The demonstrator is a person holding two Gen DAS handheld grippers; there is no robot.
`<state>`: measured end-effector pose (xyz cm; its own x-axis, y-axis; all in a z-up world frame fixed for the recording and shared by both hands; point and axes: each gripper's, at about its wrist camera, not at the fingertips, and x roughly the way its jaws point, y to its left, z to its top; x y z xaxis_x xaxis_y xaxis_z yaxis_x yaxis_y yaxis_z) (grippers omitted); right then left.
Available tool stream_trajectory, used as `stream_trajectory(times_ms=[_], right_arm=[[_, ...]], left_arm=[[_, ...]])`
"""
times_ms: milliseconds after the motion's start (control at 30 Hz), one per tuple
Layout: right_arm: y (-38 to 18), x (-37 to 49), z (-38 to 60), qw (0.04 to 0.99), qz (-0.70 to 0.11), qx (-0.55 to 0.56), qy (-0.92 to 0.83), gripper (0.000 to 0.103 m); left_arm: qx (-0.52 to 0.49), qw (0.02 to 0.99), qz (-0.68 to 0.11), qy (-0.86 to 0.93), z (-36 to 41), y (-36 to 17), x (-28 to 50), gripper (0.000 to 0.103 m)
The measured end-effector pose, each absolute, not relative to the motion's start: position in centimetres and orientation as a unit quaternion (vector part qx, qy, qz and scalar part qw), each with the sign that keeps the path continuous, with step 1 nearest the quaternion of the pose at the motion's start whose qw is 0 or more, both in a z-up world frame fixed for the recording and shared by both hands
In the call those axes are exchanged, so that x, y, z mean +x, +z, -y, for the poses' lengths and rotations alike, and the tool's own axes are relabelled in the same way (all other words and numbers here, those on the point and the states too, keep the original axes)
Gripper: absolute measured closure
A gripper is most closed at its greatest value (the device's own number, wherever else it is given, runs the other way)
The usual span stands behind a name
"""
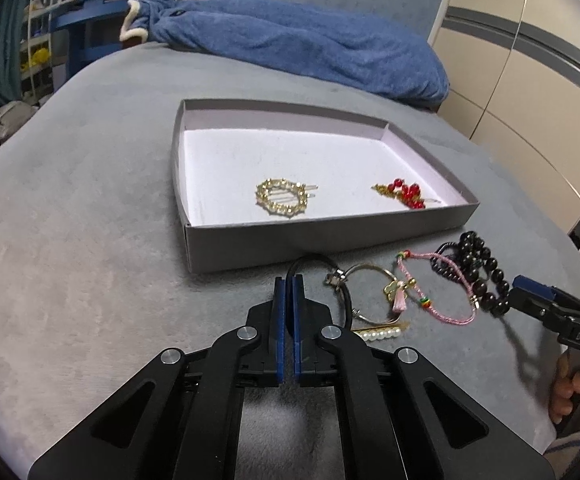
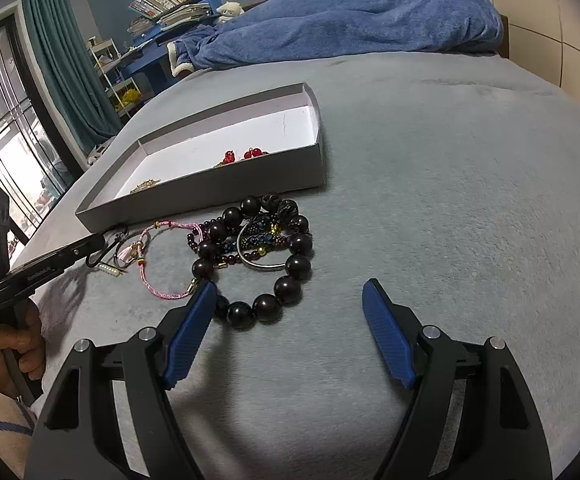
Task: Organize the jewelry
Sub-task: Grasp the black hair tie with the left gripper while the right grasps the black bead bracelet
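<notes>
My left gripper (image 1: 289, 280) is pinched on the black cord loop (image 1: 314, 270) of a hair tie, pads pressed together with only the thin cord between them. I take it at the near end of the loop because the cord arches up off the bedcover there, so the pads can meet around it without scraping fabric. Its metal charm (image 1: 335, 279) lies against the silver bangle (image 1: 364, 292), and I judge the two may be tangled, so lifting could drag the bangle along.

Just beside that lie the pearl hair clip (image 1: 378, 334), partly under my right-hand finger, and the pink cord bracelet (image 1: 436, 288).

My right gripper (image 2: 290, 300) hangs with its jaws spread wide and holds nothing. Its left pad touches the large dark bead bracelet (image 2: 266, 264), which rings a heap of smaller beaded pieces (image 2: 260, 236). I keep it parked low there, probably ready for the next pick.

The grey box (image 1: 250, 250) sits just beyond the pile, near enough for a short carry. Inside already rest the gold ring-shaped clip (image 1: 281, 197) and the red beaded piece (image 1: 404, 194), set well apart, leaving bare floor between and behind them for the hair tie.
</notes>
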<state>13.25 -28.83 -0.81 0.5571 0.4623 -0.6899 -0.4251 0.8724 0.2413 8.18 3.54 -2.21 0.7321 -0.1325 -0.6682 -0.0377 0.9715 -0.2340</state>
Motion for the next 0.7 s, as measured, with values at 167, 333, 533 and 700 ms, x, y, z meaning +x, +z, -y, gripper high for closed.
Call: stream_trajectory(times_ms=[167,333,533,700], right_arm=[[-0.6,13.0,29.6,0.885,-0.390,0.038,0.250,0.028],[-0.7,13.6,29.9,0.881,-0.399,0.051,0.250,0.039],[-1.1,14.6,29.1,0.874,-0.416,0.043,0.247,0.056],[-1.5,14.6,27.5,0.866,-0.432,0.007,0.252,0.081]], left_arm=[[-0.115,0.927,-0.356,-0.026,-3.4,-1.8,7.8,0.100],[-0.119,0.929,-0.348,-0.031,-3.5,-1.5,7.5,0.100],[-0.128,0.931,-0.339,-0.037,-3.8,-1.3,7.2,0.100],[-0.123,0.933,-0.336,-0.040,-3.7,-1.0,6.8,0.100]])
